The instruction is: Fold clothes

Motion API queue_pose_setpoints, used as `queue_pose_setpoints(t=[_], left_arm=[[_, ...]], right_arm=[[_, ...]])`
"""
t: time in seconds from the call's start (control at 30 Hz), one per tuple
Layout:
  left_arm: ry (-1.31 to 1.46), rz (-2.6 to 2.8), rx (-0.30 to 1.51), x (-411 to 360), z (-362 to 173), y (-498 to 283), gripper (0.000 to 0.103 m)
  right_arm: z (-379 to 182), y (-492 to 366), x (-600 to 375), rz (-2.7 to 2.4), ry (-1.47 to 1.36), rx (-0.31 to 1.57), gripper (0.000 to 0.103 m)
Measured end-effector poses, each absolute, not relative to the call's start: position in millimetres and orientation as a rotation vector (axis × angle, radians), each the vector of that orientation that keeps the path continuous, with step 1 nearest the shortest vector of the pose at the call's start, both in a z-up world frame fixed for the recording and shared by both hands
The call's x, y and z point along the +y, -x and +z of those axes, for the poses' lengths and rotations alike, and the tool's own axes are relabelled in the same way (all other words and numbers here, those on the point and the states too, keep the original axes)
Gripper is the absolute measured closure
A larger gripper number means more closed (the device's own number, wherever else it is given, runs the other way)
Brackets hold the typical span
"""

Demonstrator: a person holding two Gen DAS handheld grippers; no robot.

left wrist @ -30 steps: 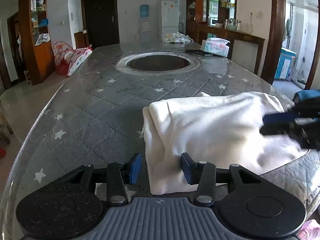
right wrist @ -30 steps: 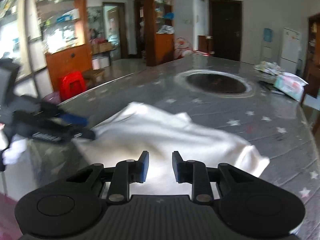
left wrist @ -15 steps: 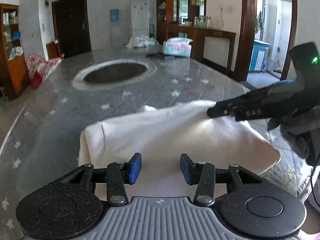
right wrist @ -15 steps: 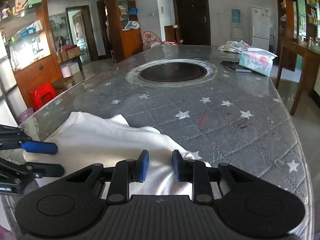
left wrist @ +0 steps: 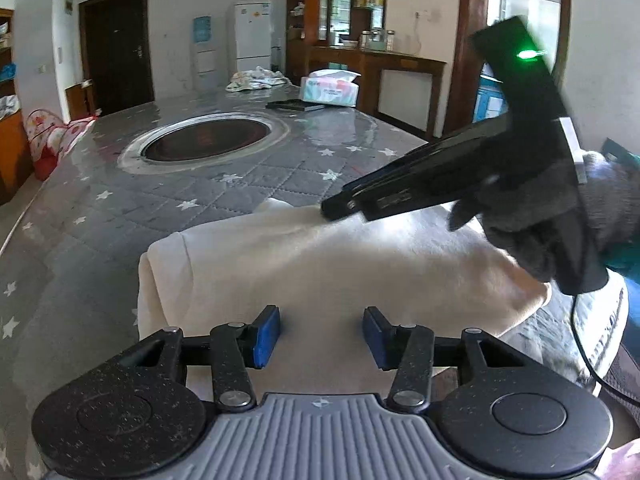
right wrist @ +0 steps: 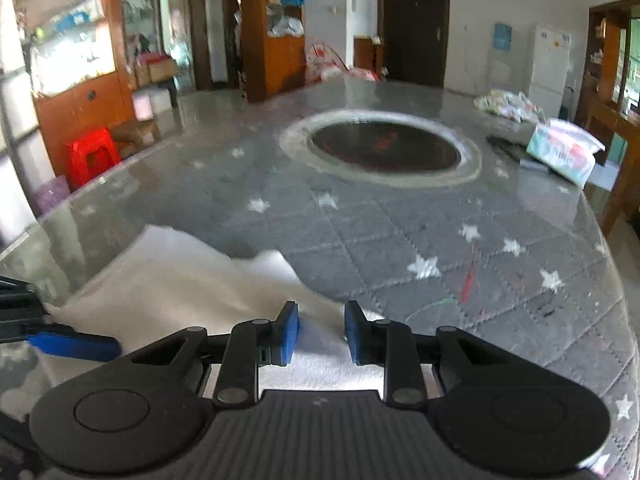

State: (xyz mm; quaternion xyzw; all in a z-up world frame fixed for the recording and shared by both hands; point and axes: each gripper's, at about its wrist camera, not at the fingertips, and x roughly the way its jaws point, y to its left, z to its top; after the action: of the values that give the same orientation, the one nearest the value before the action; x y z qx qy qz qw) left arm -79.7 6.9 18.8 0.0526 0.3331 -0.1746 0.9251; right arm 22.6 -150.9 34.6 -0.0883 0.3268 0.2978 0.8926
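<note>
left tongs (left wrist: 321,330): open, blue pads wide apart, nothing between them; they sit low over the near edge of the cloth (left wrist: 328,264)

right tongs (right wrist: 317,332): also open, gap narrower, empty; cloth lies under and ahead of the tips. in the left view the right tongs (left wrist: 334,210) come in from the right side, held by a hand (left wrist: 560,216) in a dark glove, with the tip at the far edge of the cloth; whether it touches the fabric cannot be told. a green light shows on the upper housing

cloth: cream, folded into a rough rectangle, lying flat at the near end of the surface (left wrist: 200,200). left edge shows stacked layers at a rounded fold. a small bump of fabric sticks out at the far edge. the right corner reaches the rim of the surface. in the right view the cloth (right wrist: 168,280) is bright and partly blurred, with the left tongs' blue pad (right wrist: 74,345) over its left part

surface: grey quilted cover with white stars under a glossy sheet, with a round dark inset (left wrist: 208,142) in the middle. at the far end lie a tissue pack (left wrist: 330,87), a dark flat item (left wrist: 294,105) just beside it, and a crumpled bundle (left wrist: 254,79)

surroundings: a red stool (right wrist: 94,156) stands on the floor, well apart from the surface
</note>
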Motion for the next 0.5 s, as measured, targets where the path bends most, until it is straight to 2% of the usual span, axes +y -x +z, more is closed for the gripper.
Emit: queue_pose_setpoints(t=[0.23, 0.33, 0.37, 0.5], left_arm=[[-0.085, -0.394, 0.681, 13, 23, 80, 0.051], [-0.06, -0.386, 0.673, 18, 30, 79, 0.05], [-0.058, -0.376, 0.672, 19, 31, 78, 0.046], [-0.037, -0.349, 0.687, 23, 33, 74, 0.037]], right_arm=[[31, -24, -141, 0.579, 0.203, 0.691, 0.075], [32, -10, -149, 0.583, 0.205, 0.692, 0.058], [33, -6, -151, 0.584, 0.205, 0.692, 0.054], [34, 12, -161, 0.589, 0.208, 0.694, 0.048]])
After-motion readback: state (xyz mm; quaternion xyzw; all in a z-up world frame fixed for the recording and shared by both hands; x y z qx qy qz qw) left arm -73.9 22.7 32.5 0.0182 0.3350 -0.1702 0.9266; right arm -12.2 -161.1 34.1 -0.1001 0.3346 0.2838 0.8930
